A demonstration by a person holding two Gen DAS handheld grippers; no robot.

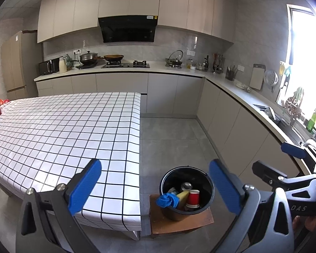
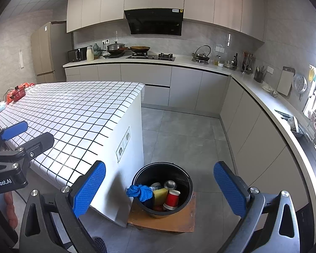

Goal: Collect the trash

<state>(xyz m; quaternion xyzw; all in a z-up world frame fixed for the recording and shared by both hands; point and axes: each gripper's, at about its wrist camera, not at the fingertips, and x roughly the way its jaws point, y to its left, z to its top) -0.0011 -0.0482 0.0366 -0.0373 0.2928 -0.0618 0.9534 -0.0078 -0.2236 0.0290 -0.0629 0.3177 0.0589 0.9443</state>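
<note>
Between my right gripper pads, spread wide and holding nothing, the black bucket sits below and ahead on a wooden stool; my left gripper, equally wide and empty, has it toward its right pad. It stands upright, mouth up, red cup, can, sponge and blue cloth inside; I judge the right nearer.

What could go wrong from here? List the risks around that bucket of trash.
1. The blue cloth hangs over the rim of the black bucket; a knock could drop it on the floor.
2. The bucket sits on a small wooden stool beside the table; bumping it might tip it.
3. Both the left gripper and the right gripper are open and empty, so nothing steadies it.
</note>
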